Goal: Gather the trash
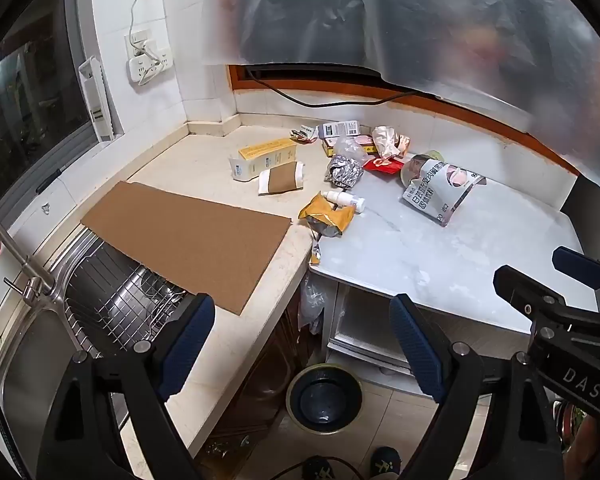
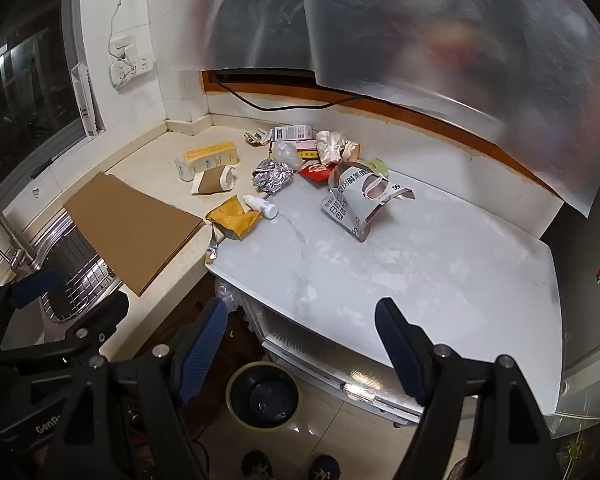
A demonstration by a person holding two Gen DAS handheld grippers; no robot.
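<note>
Both the left gripper (image 1: 302, 344) and the right gripper (image 2: 300, 350) hang with ribbed blue pads spread wide and nothing between them, above a round dark bin (image 2: 263, 394) on the tiled floor. Ahead, trash litters the marbled white tabletop (image 2: 420, 272) and beige counter (image 1: 220, 344): a torn grey printed pouch (image 2: 358, 200), crumpled foil (image 2: 272, 176), a yellow wrapper (image 2: 232, 216). A small white bottle (image 2: 260, 206) lies on its side, long axis running left to right. A flat cardboard sheet (image 1: 188, 236) overhangs the steel sink (image 1: 112, 300).

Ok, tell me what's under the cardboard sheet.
The cardboard sheet lies on the beige counter, overhanging the steel sink, where a wire rack shows below it. The sink's covered part cannot be seen.
</note>
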